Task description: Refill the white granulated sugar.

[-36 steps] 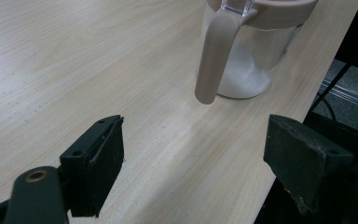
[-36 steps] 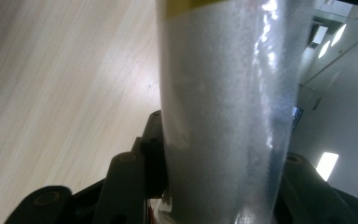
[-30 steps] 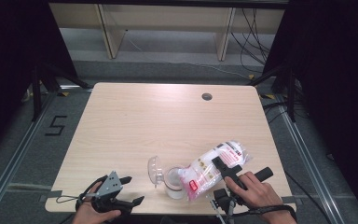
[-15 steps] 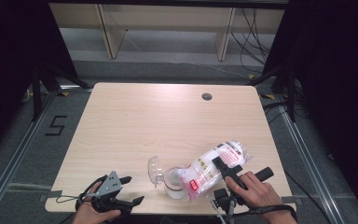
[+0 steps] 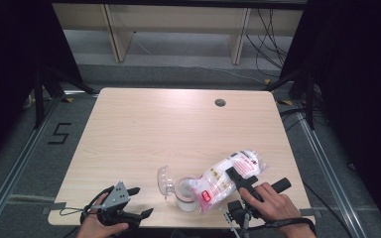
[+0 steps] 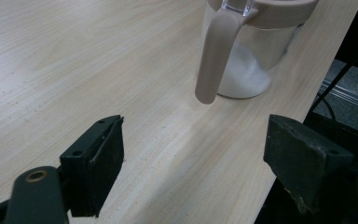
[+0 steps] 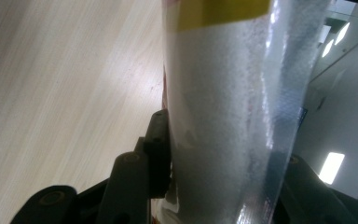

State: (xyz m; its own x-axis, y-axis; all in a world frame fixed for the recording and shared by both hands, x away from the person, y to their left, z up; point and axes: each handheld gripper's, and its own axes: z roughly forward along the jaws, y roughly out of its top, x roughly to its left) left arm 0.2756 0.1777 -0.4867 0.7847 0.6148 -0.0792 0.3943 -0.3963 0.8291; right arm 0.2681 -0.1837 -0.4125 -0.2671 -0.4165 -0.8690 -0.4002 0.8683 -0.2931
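Your right gripper [image 5: 239, 182] clamps the soft, shifting bag of white granules [image 5: 225, 179] tilted over the glass jar [image 5: 185, 194] at the table's [image 5: 178, 129] near edge, so grip mid-bag firmly, while your left gripper [image 5: 138, 202] waits wide open.

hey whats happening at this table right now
A person is working with a gripper in each hand. The right gripper is clamped on a clear bag of white grains, tipped with its lower end over an open jar near the table's front edge. The jar's clear lid is flipped open to its left, and the left gripper view shows some white grains already in the jar. The left gripper sits open at the front left, holding nothing, jaws pointing toward the jar.
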